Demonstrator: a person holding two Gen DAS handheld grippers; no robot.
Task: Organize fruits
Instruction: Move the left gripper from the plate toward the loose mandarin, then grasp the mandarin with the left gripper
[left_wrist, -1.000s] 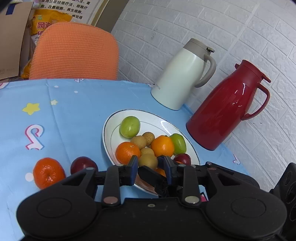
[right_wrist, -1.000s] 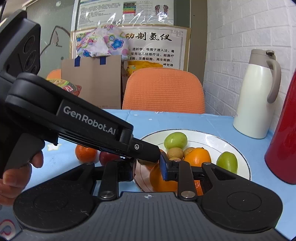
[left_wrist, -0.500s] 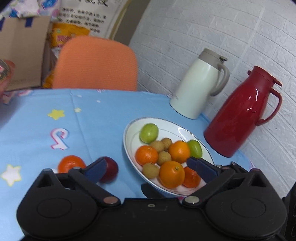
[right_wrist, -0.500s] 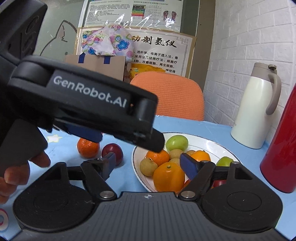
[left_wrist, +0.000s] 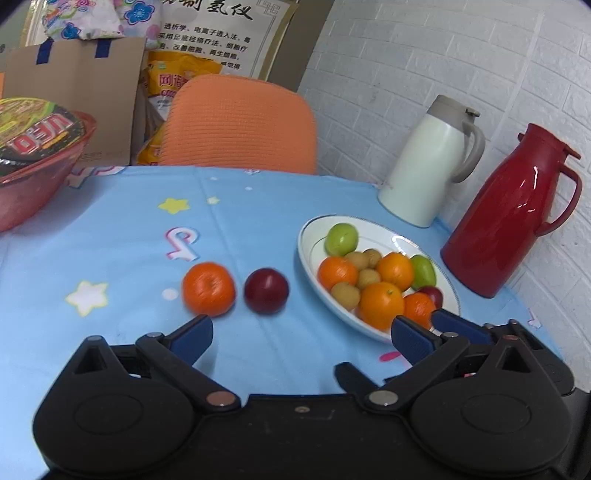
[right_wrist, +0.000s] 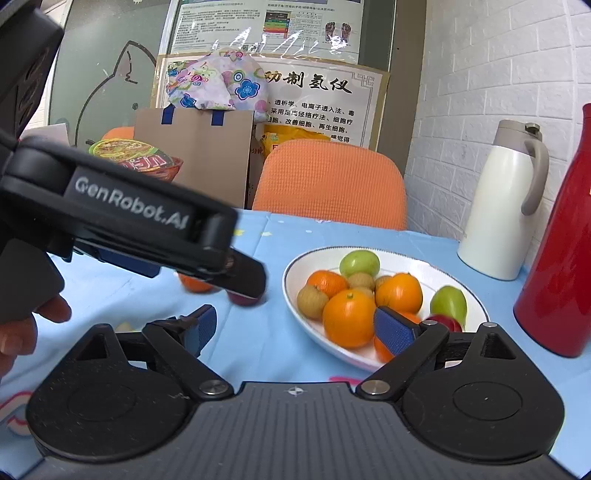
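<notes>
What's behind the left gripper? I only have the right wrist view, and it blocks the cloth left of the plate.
Observer: A tangerine and a dark plum lie loose on the cloth, side by side, off the plate.
Operator: Left gripper holding anything?
Observer: No, the left gripper is wide open and empty.
Operator: Red jug's top is cut off for me.
Observer: The red jug stands upright, lid on, handle facing away from the plate.

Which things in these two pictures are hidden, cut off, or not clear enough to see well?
- Right wrist view: the loose orange and the dark red plum are mostly hidden behind the left gripper's body.
- Right wrist view: the red jug is cut off by the right edge.
- Left wrist view: the noodle bowl is cut off by the left edge.
</notes>
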